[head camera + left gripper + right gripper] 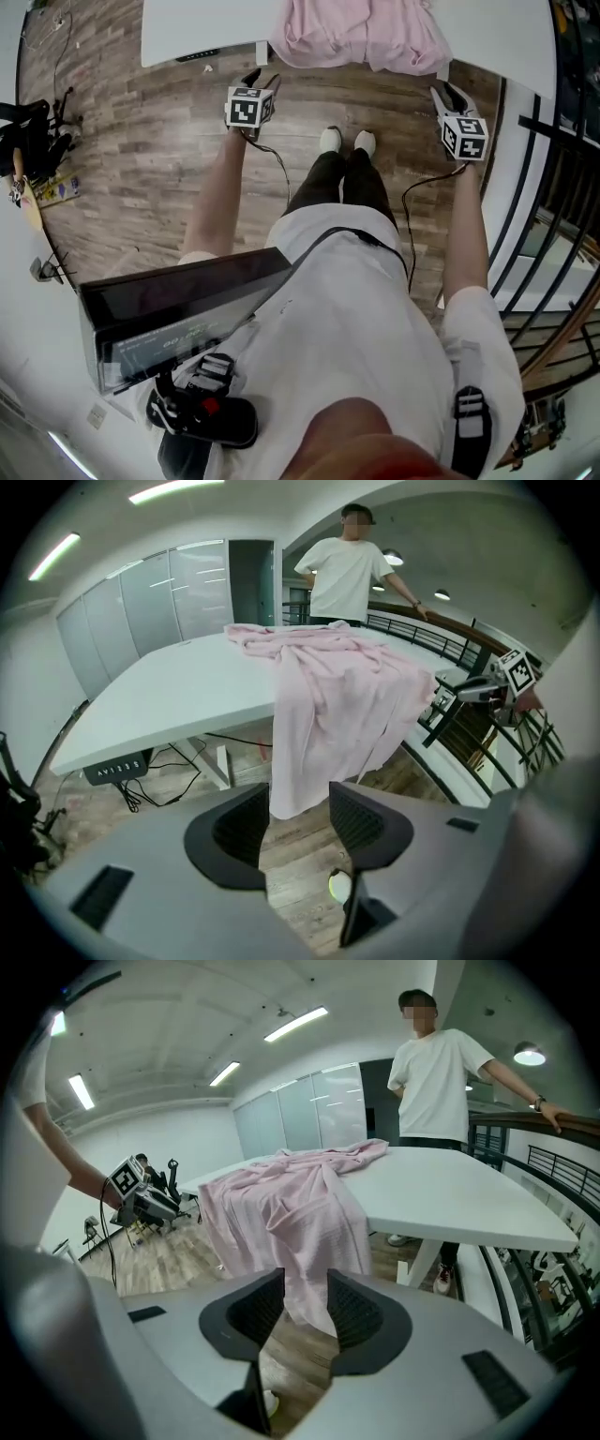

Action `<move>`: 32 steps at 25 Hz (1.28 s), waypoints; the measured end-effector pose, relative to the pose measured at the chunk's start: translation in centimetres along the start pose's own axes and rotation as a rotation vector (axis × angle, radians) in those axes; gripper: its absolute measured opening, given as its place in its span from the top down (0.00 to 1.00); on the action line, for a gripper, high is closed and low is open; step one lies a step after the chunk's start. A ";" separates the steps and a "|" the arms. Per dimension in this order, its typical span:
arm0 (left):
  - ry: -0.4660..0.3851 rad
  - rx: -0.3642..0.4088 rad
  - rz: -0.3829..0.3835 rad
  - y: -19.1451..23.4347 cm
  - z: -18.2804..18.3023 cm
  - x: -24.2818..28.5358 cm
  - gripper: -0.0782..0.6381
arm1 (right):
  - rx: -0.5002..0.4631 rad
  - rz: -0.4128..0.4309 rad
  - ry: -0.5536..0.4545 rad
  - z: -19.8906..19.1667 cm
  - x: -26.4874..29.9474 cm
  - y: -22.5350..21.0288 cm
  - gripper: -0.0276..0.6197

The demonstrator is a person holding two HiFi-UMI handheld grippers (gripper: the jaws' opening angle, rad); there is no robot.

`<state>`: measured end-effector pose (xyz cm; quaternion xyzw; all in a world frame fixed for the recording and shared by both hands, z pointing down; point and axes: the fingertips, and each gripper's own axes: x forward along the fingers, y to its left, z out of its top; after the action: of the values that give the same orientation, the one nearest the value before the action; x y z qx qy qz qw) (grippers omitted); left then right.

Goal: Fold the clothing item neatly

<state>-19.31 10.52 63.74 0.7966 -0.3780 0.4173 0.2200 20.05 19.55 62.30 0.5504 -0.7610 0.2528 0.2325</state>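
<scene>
A crumpled pink garment (361, 37) lies on the white table (187, 28) and hangs over its near edge. In the left gripper view the pink garment (347, 696) drapes down toward the wooden floor ahead of my left gripper (298, 803), whose jaws stand apart with only floor between them. My right gripper (305, 1288) is also open and holds nothing, with the garment (281, 1213) hanging just beyond it. In the head view the left gripper (265, 80) and right gripper (441, 92) are held before the table edge, either side of the hanging cloth, not touching it.
Another person (342, 574) stands behind the table's far side. A black railing (544, 187) runs along the right. A grey device (178, 314) hangs at my chest. Cables and gear (37, 131) lie at the left on the wooden floor.
</scene>
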 end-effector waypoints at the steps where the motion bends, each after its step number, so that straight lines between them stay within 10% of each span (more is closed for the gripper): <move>1: 0.018 0.007 0.001 0.5 -0.7 1.0 0.63 | -0.005 -0.002 0.010 -0.6 0.6 -0.1 0.76; 28: -0.050 0.204 -0.074 4.7 -6.9 19.1 0.58 | -0.137 0.055 0.072 -12.6 15.7 -8.1 0.56; 30: -0.068 0.196 -0.072 4.6 -6.5 19.0 0.80 | -0.116 0.062 0.051 -12.4 15.9 -7.9 0.93; 32: -0.078 0.183 -0.088 4.3 -6.1 18.2 0.88 | -0.099 0.077 0.038 -12.1 15.4 -7.0 0.94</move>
<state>-19.06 4.37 82.43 0.8448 -0.3112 0.4087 0.1494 23.21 14.36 82.22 0.5035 -0.7887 0.2342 0.2639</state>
